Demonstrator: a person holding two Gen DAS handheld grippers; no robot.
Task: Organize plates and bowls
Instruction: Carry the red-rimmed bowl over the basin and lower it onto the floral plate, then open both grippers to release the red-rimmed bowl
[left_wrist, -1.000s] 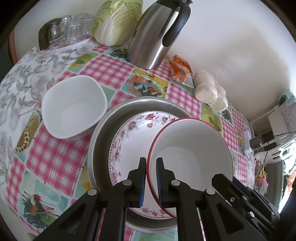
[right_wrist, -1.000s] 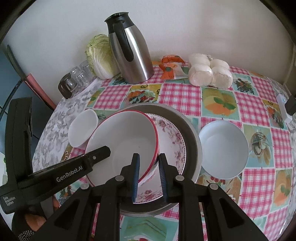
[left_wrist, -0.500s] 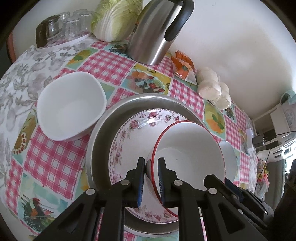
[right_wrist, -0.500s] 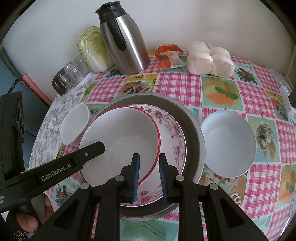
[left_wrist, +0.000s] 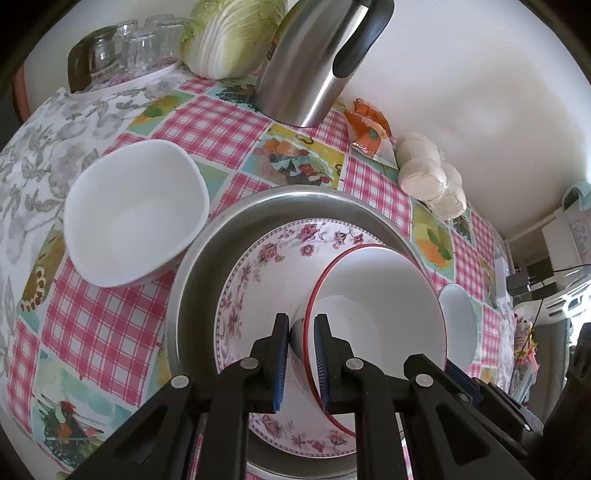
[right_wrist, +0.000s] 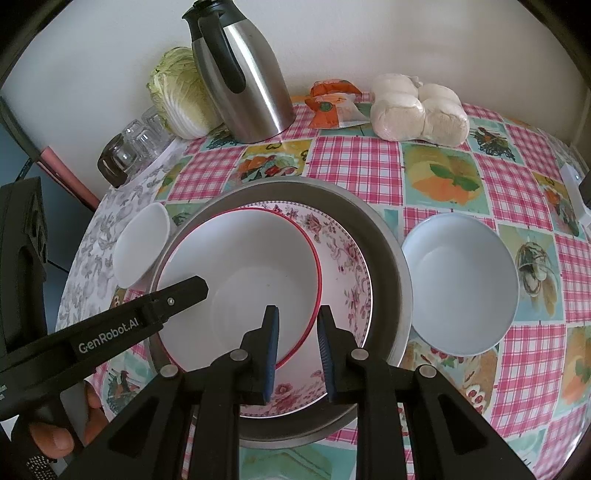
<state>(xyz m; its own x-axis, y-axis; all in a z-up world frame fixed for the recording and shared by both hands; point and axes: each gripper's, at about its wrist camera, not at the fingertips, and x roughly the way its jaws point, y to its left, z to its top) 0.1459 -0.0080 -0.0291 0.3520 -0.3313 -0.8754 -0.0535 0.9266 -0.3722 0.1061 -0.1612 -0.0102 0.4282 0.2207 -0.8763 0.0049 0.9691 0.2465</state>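
Left view, lower centre: left gripper (left_wrist: 300, 363) clamped on rim of red-rimmed bowl (left_wrist: 384, 295), bowl tilted over floral plate (left_wrist: 258, 266) inside metal basin (left_wrist: 207, 266). White bowl (left_wrist: 133, 210) on tablecloth, left of basin.

Right view, lower centre: right gripper (right_wrist: 297, 354) pinching same bowl's near rim, jaws narrow. Pale blue bowl (right_wrist: 460, 282) right of basin, just beside it. Flask (right_wrist: 243, 74) top centre.

cabbage (left_wrist: 229, 33) top cropped, glasses (right_wrist: 142, 138) perhaps blurred
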